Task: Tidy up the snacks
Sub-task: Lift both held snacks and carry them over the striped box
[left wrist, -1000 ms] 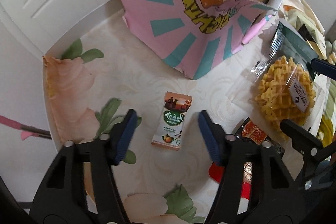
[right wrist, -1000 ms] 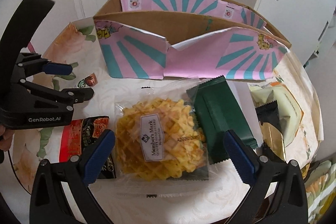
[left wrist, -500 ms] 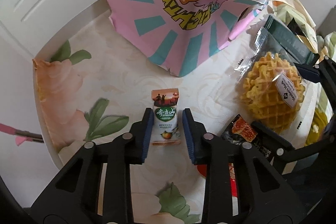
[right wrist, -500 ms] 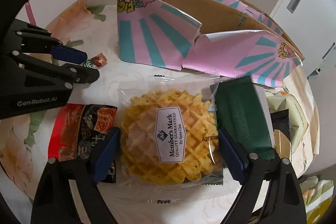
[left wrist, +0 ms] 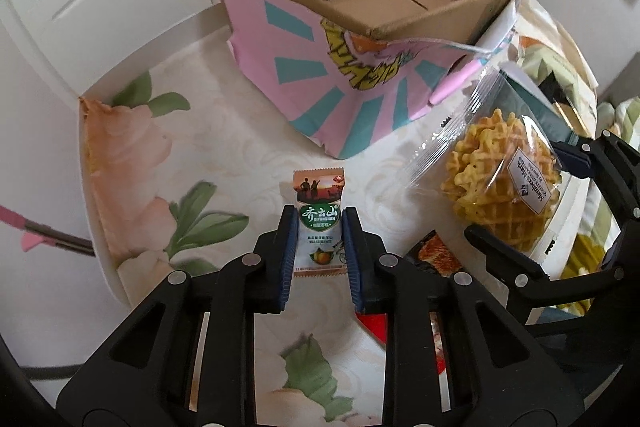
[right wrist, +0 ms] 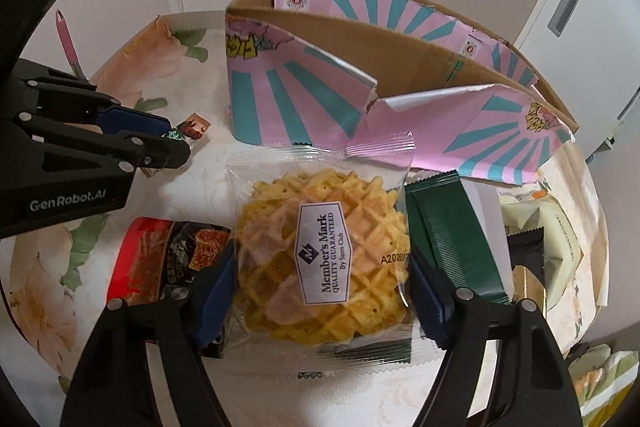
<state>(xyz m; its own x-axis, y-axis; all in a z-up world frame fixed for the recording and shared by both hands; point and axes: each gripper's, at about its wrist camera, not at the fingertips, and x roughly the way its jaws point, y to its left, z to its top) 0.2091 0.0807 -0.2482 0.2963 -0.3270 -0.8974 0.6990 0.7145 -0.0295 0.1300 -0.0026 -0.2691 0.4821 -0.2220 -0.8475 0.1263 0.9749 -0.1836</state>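
Note:
My left gripper (left wrist: 319, 223) is shut on a small green-and-white snack packet (left wrist: 319, 223) and holds it above the floral tablecloth; the packet also shows in the right wrist view (right wrist: 188, 131). My right gripper (right wrist: 322, 275) is shut on a clear-wrapped waffle snack (right wrist: 322, 259), lifted off the table; the waffle also shows in the left wrist view (left wrist: 504, 183). The open pink-and-teal cardboard box (left wrist: 348, 43) stands behind both and shows in the right wrist view (right wrist: 304, 83).
A red-and-black snack pack (right wrist: 160, 259) lies left of the waffle, a dark green pack (right wrist: 452, 239) right of it. Pale green and black-gold packets (right wrist: 552, 247) lie at far right. A pink pen (right wrist: 66, 43) lies near the table's left edge.
My left gripper closed on the small packet and lifted it. My right gripper closed on the waffle pack and raised it off the table. The box interior now shows.

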